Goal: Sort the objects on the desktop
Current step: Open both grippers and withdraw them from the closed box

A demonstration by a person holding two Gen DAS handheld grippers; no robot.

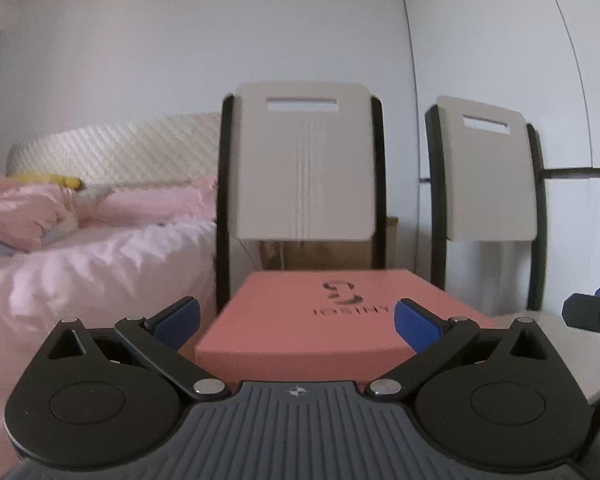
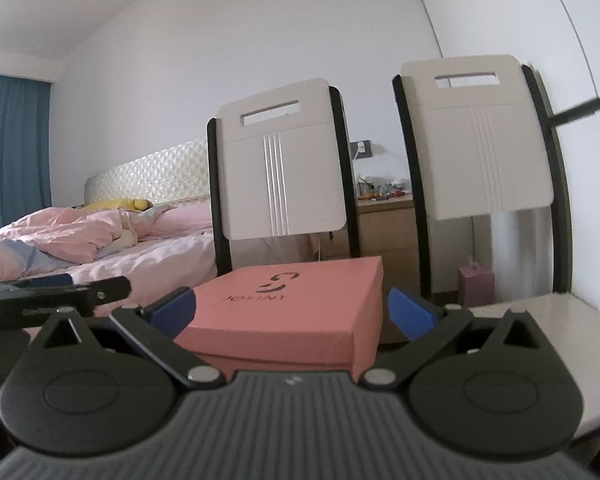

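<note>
Left wrist view: one pink box [image 1: 312, 316], lidded, dark logo on top, lying flat dead ahead at 12 o'clock of the left gripper [image 1: 297, 322]; jaws spread wide, blue pads flanking the near corners of the lid, no pad seen pressing on it. Box presents its near wall square to this gripper, its long axis apparently running away toward the white chair backs [image 1: 302, 164]. Tip of the other tool enters at 3 o'clock. Right wrist view: same pink box [image 2: 288, 312] at 11 to 12 o'clock of the right gripper [image 2: 292, 314], turned so that a corner edge faces the camera; jaws fully apart, nothing between the pads. Left tool visible at 9 o'clock. Judgement: the left gripper is squarely aligned and seems the nearer; the right would need to swing toward 11 o'clock. Whether the box sits on a table or a chair seat cannot be told.
</note>
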